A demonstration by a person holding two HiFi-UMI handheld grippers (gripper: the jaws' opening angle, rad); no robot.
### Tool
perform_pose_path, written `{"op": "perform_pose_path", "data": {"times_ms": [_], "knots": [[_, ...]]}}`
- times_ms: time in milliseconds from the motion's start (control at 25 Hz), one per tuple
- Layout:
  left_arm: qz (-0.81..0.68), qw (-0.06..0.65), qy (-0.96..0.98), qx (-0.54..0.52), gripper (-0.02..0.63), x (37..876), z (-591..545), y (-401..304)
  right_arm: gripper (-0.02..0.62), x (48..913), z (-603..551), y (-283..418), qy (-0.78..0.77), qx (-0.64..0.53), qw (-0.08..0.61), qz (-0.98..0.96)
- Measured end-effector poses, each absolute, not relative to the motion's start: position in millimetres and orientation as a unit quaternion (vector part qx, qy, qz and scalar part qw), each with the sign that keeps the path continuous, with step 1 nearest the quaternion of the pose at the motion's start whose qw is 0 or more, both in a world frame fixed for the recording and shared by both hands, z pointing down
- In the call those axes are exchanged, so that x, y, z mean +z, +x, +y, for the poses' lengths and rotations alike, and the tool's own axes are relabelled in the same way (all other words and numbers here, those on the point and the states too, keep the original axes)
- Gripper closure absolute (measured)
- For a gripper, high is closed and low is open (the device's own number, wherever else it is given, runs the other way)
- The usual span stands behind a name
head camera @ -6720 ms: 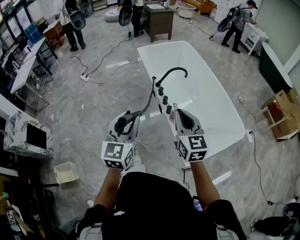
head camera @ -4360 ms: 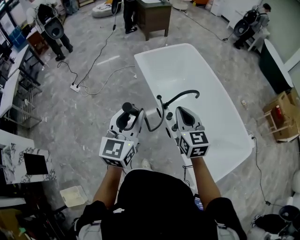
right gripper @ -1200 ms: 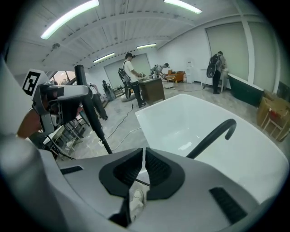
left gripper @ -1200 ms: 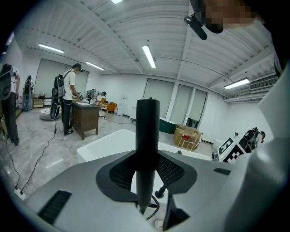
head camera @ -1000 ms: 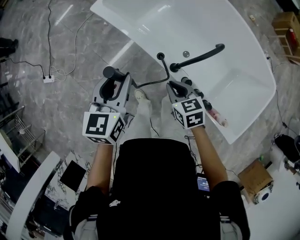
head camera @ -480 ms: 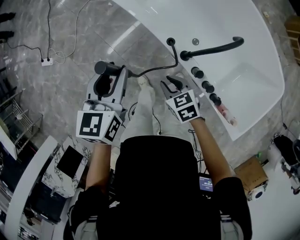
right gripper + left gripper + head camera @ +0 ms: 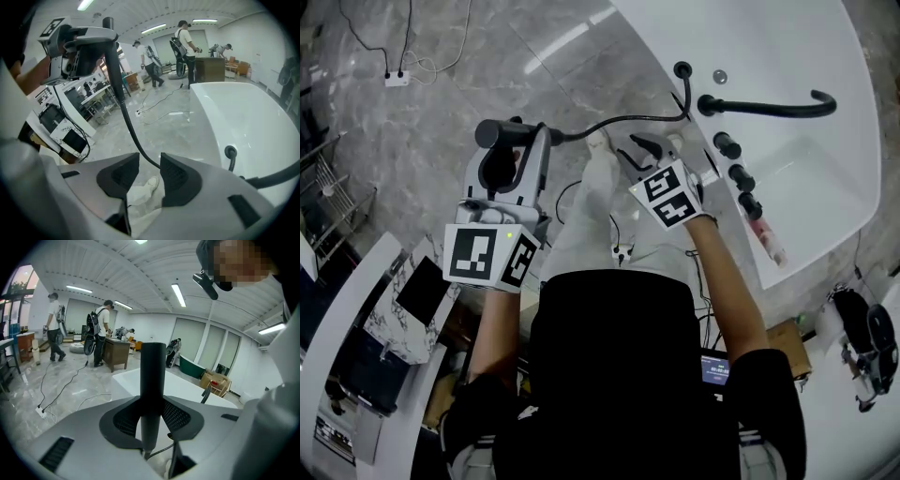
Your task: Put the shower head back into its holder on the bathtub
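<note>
Left gripper [image 7: 517, 150] clamps the shower head [image 7: 492, 132]; right gripper [image 7: 642, 155], jaws just opening, leaves the hose [image 7: 609, 122] loose between them. Carry step, apparently. Next: seat the head in its bathtub [image 7: 675, 37] holder.

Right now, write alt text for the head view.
From above, a person's left gripper grips a black shower head, its hose running to the bathtub rim. The right gripper jaws have just been opening, with the hose between them, near the black taps.

The shower head [image 7: 497, 134] sits in the left tool [image 7: 514, 150], left of the bathtub [image 7: 825, 37]; its hose [image 7: 609, 120] runs rightward to the bathtub rim, beside the spout [image 7: 769, 105] and knobs [image 7: 741, 176].
</note>
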State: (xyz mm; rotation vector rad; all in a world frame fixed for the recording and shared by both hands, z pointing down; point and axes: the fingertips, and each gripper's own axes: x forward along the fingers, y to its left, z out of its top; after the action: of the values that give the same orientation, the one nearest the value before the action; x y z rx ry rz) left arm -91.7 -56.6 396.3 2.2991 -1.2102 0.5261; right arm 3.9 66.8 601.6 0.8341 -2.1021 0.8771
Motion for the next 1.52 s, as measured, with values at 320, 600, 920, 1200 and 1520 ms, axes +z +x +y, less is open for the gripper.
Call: {"op": "perform_pose_path", "data": {"times_ms": [320, 600, 920, 1200, 1520], "knots": [[-0.49, 0.258, 0.812, 0.187, 0.46, 414.0, -54.2, -150.8, 0.448, 622.3, 63.0, -45.5, 0.264, 0.305, 0.376, -0.834], [-0.525, 0.285, 0.783, 0.173, 0.46, 443.9, -48.9, -197.5, 0.426, 652.1, 58.6, -81.0, 0.215, 0.272, 0.413, -0.842], [-0.552, 0.33, 0.752, 0.141, 0.46, 482.1, -38.9, -238.9, 0.408, 691.4, 58.1, -109.7, 0.164, 0.238, 0.452, -0.844], [-0.574, 0.351, 0.73, 0.122, 0.46, 507.7, -20.7, -272.9, 0.391, 732.9, 70.0, -145.6, 0.107, 0.188, 0.49, -0.844], [-0.594, 0.37, 0.706, 0.106, 0.46, 530.6, -0.9, -303.2, 0.385, 789.7, 82.3, -172.4, 0.053, 0.137, 0.533, -0.833]]}}
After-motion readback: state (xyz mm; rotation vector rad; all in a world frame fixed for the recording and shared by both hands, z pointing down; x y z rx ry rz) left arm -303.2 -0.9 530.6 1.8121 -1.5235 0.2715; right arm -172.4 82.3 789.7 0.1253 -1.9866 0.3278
